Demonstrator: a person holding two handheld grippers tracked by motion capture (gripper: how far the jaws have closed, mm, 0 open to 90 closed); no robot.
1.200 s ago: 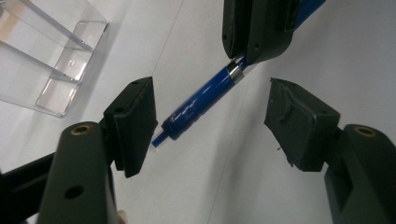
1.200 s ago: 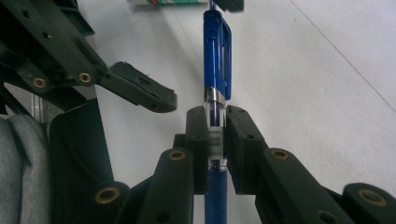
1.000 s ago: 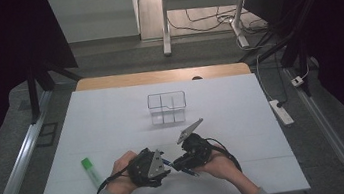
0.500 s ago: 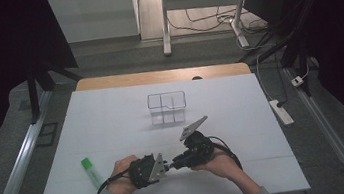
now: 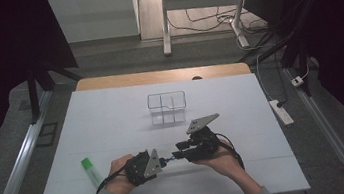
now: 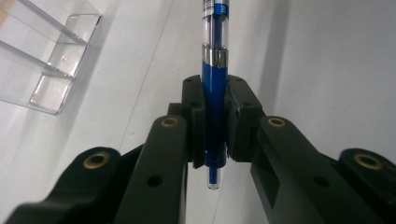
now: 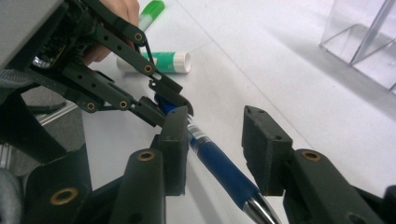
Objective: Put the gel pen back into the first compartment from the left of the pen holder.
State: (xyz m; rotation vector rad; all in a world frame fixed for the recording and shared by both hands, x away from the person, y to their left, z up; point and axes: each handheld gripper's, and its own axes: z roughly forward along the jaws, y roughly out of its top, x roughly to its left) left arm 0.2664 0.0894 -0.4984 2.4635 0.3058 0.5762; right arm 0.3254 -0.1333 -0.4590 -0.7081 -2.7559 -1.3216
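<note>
Left gripper view: we see left gripper (image 6: 215, 121) clamped on pen (image 6: 214, 88), held above counter (image 6: 327, 70). Right gripper (image 7: 215, 149) jaws just opening, pen between, pads apart. Glue stick (image 5: 90, 169) nearby.

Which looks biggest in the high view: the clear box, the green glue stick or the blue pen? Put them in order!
1. clear box, biggest by far.
2. green glue stick, much smaller.
3. blue pen, smallest as seen: the grippers cover most of it, so its real length may match or beat the glue stick's.
</note>
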